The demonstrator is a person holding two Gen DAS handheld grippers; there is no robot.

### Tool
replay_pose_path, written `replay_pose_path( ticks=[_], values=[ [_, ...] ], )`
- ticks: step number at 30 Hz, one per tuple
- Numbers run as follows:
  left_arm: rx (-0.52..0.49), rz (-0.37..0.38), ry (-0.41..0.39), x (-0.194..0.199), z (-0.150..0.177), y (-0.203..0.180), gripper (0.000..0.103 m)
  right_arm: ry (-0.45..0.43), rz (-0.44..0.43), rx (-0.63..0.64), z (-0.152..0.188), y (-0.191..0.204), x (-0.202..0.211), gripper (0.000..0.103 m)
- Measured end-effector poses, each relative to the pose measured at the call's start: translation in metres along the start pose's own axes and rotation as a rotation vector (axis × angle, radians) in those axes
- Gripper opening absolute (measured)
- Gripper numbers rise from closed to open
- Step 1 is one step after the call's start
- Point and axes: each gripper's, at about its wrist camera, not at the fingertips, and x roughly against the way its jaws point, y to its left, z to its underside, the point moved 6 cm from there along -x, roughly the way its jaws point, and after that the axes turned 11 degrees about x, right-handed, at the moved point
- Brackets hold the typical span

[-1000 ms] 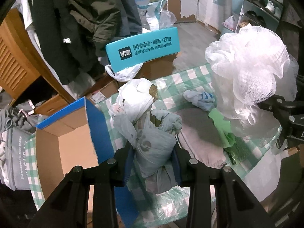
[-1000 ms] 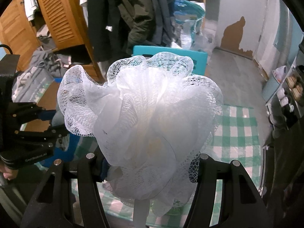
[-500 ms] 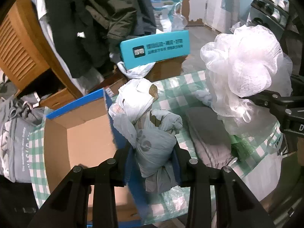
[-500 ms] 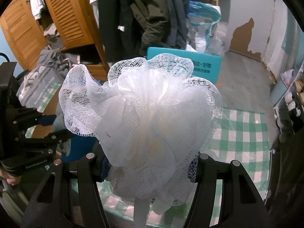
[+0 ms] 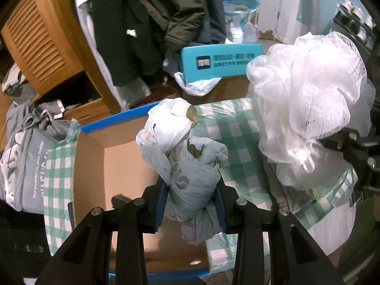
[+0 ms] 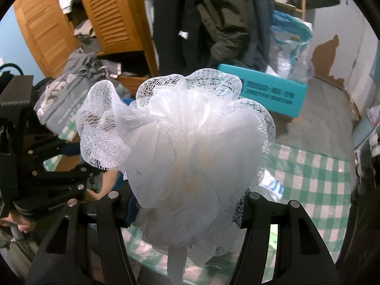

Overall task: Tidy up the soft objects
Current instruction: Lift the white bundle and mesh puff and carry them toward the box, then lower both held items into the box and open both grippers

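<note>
Left wrist view, left to right.

Grey printed bag (image 5: pixel 28 166): slumped at the far left edge, beside the cloth; contents not visible.

Green-and-white checked tablecloth (image 5: pixel 237 128): covers the table under the box and runs on to the right.

Cardboard box (image 5: pixel 125 166): open at the top, blue-edged, standing on the cloth. Its brown inside shows a bare floor where visible; the part behind the gripper is hidden.

Left gripper (image 5: pixel 192 201): fingers pinching a knotted pale grey plastic bag bundle (image 5: pixel 187 163), held above the box's right-hand side. A white bag is wrapped at the top of the bundle; something brown shows through.

Teal box (image 5: pixel 220 61): closed, printed side facing, lying beyond the table on a brown carton.

White mesh bath pouf (image 5: pixel 308 99): held in the air at the right, over the cloth.

Right wrist view.

Right gripper (image 6: pixel 190 204): fingers pressed into the pouf's lower part, clamping it; a white loop hangs below. The left gripper appears at the left edge.
</note>
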Motion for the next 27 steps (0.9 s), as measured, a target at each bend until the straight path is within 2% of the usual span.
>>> replay_pose_path(
  ticks=[6, 17, 27],
  values=[
    [0.058, -0.012, 0.003, 0.0, 0.005, 0.03, 0.036, 0.009, -0.034, 0.025, -0.015, 0.025, -0.014, 0.06],
    [0.116, -0.079, 0.004, -0.004, 0.017, 0.078, 0.036, 0.04, -0.085, 0.076, -0.046, 0.071, -0.047, 0.06],
    [0.208, -0.114, 0.048, -0.024, 0.025, 0.126, 0.036, 0.089, -0.113, 0.097, -0.07, 0.103, -0.086, 0.06]
  ],
)
